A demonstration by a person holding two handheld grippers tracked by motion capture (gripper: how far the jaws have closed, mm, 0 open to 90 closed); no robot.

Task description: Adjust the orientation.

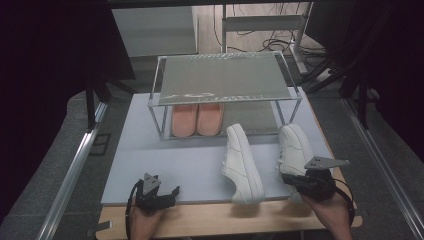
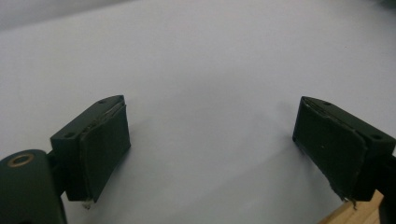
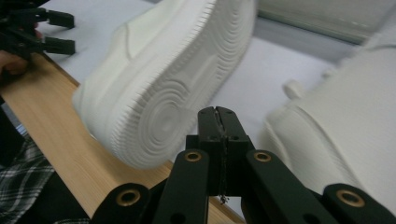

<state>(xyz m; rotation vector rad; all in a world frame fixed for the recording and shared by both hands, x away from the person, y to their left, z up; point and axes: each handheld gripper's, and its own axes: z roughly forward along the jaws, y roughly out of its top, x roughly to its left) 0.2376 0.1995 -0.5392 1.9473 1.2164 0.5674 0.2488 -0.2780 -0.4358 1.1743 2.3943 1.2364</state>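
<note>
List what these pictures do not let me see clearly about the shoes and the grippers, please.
- Right white sneaker: heel hidden by the right gripper in the high view.
- Left white sneaker: blurred, toe cut off by the top edge in the right gripper view.
- Pink slippers: toes hidden under the rack's top shelf.

— What colours are the shoes?
— The two sneakers (image 1: pixel 242 162) (image 1: pixel 294 148) are white, the near one's sole (image 3: pixel 177 79) ridged in rings. The slippers (image 1: pixel 197 119) under the shelf are salmon pink.
— And the rest?
— Pale lavender-grey mat (image 1: pixel 170 160), light wood table edge (image 1: pixel 225 220), grey shelf top (image 1: pixel 220 77), black grippers (image 1: pixel 172 192) (image 3: pixel 218 122), plaid cloth (image 3: pixel 18 177).
</note>
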